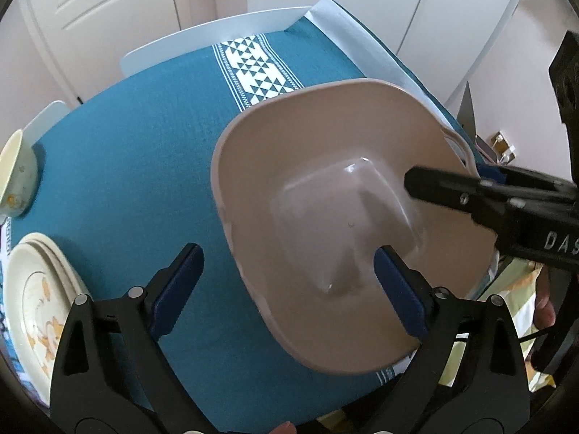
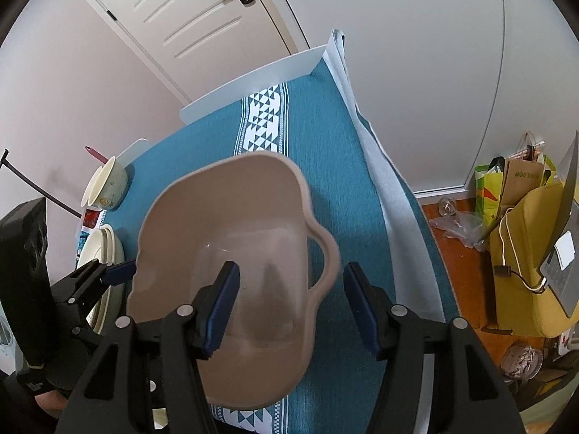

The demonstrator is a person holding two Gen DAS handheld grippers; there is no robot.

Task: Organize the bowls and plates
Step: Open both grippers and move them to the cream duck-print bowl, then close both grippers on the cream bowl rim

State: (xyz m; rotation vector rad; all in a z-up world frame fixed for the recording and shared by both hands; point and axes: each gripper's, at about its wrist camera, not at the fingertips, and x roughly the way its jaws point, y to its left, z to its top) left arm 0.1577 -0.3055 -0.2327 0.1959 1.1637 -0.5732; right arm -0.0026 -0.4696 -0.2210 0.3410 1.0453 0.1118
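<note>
Teal-clothed surface [image 1: 119, 166] with a big beige basin [image 1: 325, 195] parked on it, white door behind.

Left tool [image 1: 286, 289] is spread wide, one pad over the cloth, the other over the basin's near-left rim, pinching nothing. Right tool [image 2: 289, 305] is spread too: left pad hangs over the basin's inside, right pad outside past the side handle. Stacked plates [image 1: 32, 296] and a small cream bowl [image 1: 16, 175] sit off at the left edge, well apart from both tools.
</note>
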